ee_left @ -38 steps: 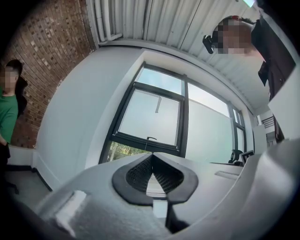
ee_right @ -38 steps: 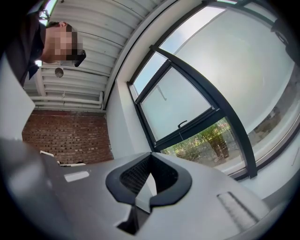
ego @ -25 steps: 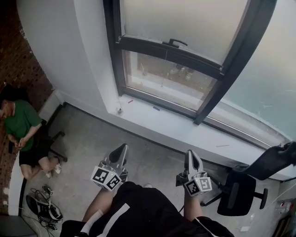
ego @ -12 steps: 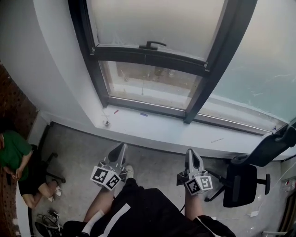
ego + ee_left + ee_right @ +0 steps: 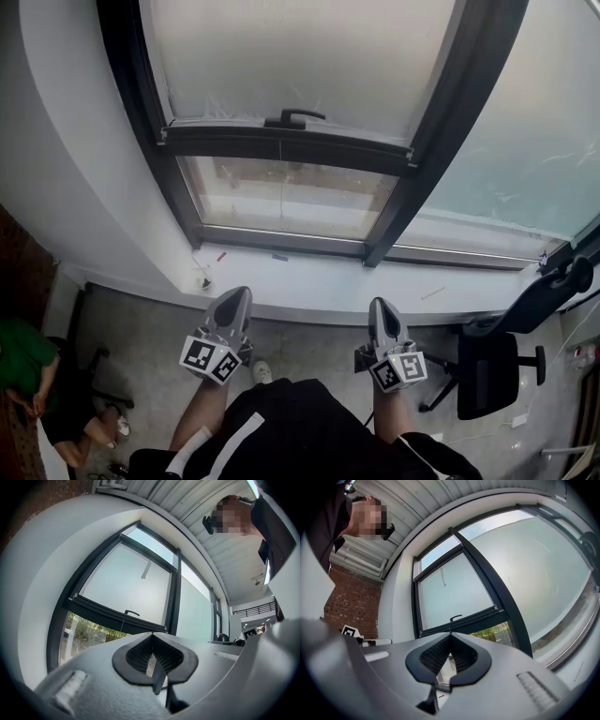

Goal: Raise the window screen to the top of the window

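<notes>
The window screen (image 5: 281,56) is a pale sheet over the upper pane. It ends in a dark bottom bar (image 5: 281,145) with a small black handle (image 5: 292,118). Under the bar, clear glass (image 5: 281,197) shows the outdoors. My left gripper (image 5: 236,298) and right gripper (image 5: 382,307) are both shut and hold nothing. They hang side by side in front of the white sill (image 5: 309,277), well short of the bar. In the left gripper view the handle (image 5: 131,613) is beyond the shut jaws (image 5: 151,634). The right gripper view shows the handle (image 5: 455,617) above its shut jaws (image 5: 450,634).
A black office chair (image 5: 492,370) stands at the right on the grey floor. A person in green (image 5: 23,366) sits on the floor at the far left. A small red pen (image 5: 221,255) and a few small bits lie on the sill. A thick dark mullion (image 5: 441,122) divides the panes.
Both grippers have come closer to the sill and window, staying shut. The window has grown larger and more central in the head view, and the seated person has slid toward the left edge.
</notes>
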The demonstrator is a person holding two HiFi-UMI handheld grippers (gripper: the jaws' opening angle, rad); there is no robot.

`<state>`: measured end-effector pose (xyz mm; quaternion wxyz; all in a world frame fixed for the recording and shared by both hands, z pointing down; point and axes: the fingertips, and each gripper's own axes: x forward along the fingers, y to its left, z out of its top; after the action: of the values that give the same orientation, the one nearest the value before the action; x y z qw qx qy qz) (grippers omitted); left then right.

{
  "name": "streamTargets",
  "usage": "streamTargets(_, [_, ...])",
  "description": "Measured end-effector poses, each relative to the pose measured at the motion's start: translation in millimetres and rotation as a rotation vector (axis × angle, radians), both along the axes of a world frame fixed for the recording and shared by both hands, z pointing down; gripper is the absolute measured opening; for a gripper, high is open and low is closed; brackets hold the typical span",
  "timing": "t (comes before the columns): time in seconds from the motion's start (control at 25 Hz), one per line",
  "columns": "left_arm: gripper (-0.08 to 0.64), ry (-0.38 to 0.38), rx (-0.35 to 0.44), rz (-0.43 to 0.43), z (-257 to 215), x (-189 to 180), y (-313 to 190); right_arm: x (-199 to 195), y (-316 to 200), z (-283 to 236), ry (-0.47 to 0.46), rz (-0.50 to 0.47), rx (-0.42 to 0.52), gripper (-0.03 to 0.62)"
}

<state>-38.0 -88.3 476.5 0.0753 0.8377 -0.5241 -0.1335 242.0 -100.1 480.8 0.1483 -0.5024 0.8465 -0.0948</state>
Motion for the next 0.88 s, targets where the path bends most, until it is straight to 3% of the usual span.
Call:
streamTargets(0.12, [0.003,0.012,-0.006,0.009,4.3,-15.5,-16.9,-11.8,-18.1,10.0,0.049,0.018,-0.016,0.003])
streamTargets(0.6, [0.003,0.014,-0.045,0.037,16.6,-100.9,-74.9,-86.8,-81.2,9.5,0.076,0.035,-0.036,0.005])
streamTargets(0.88, [0.003,-0.012,-0.026,0.04,15.4,-110.3,-109.9,-112.0,-114.0,2.7,0.237,-0.017,-0.008,0.006])
